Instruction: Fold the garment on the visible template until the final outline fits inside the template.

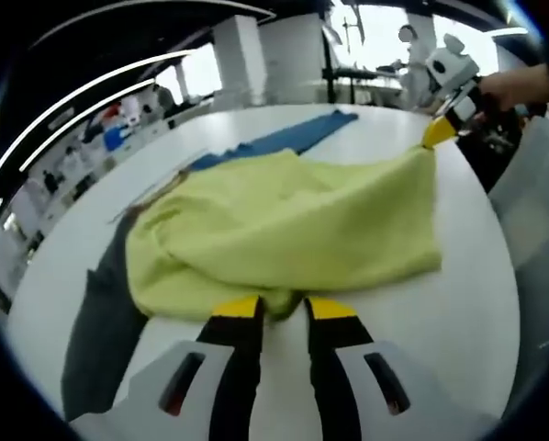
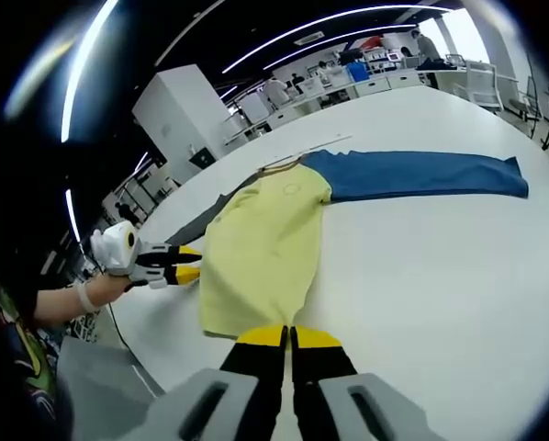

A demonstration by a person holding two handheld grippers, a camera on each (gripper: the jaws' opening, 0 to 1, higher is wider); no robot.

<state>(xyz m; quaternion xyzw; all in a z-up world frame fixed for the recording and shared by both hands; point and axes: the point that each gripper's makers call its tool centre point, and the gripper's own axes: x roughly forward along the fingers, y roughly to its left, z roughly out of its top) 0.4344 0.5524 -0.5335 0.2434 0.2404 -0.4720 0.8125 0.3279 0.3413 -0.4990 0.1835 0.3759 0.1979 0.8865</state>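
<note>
A yellow garment (image 1: 284, 230) (image 2: 261, 248) lies folded on the white round table (image 1: 440, 312) (image 2: 440, 294). A blue strip of cloth (image 1: 284, 138) (image 2: 421, 175) runs out from one side of it and a dark grey strip (image 1: 100, 322) (image 2: 196, 225) from the other. My left gripper (image 1: 282, 308) (image 2: 194, 262) sits at the yellow hem, jaws apart, with a bit of the hem between the tips. My right gripper (image 2: 288, 337) (image 1: 437, 131) is shut on a corner of the yellow cloth, which it draws out to a point.
A person's hand (image 2: 95, 292) (image 1: 522, 87) holds each gripper at the table's edge. Pale grey sheeting (image 1: 532, 211) (image 2: 100, 386) hangs beside the table. Shelves, a white pillar (image 2: 178, 115) and other tables stand far behind. Bare tabletop stretches beyond the blue strip.
</note>
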